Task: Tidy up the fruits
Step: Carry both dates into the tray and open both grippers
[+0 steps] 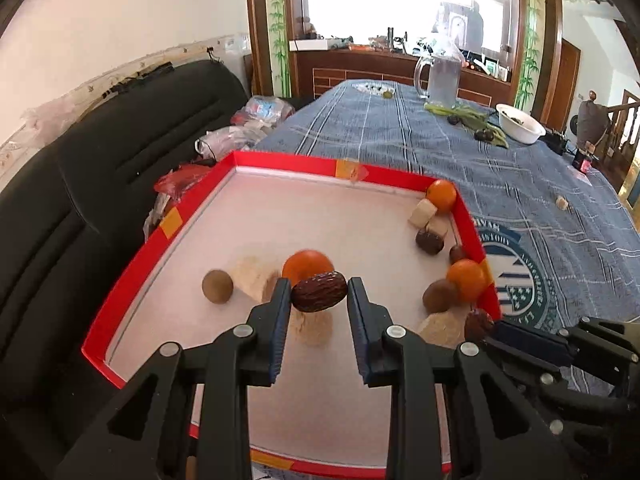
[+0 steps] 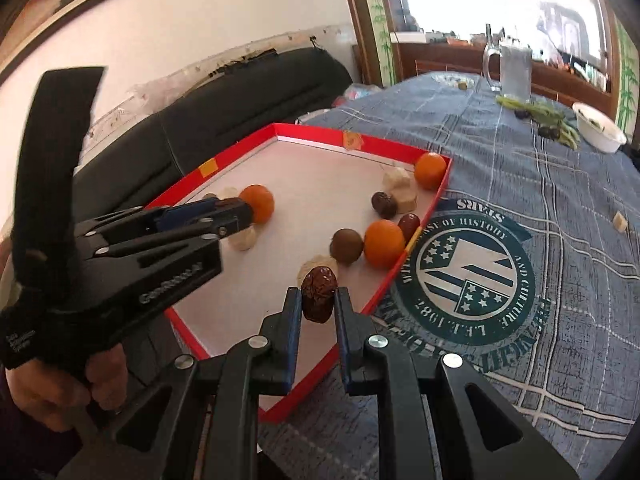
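Though wrinkled, each clamped date (image 1: 319, 291) gleams reddish-brown.

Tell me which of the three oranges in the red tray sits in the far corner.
The orange wedged into the red tray's far right corner, beside pale chunks. The other two lie nearer: one mid-tray, one against the right wall.

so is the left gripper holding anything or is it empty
Holding: the left gripper is shut on a wrinkled brown date, pinched crosswise between its fingers above the red tray.
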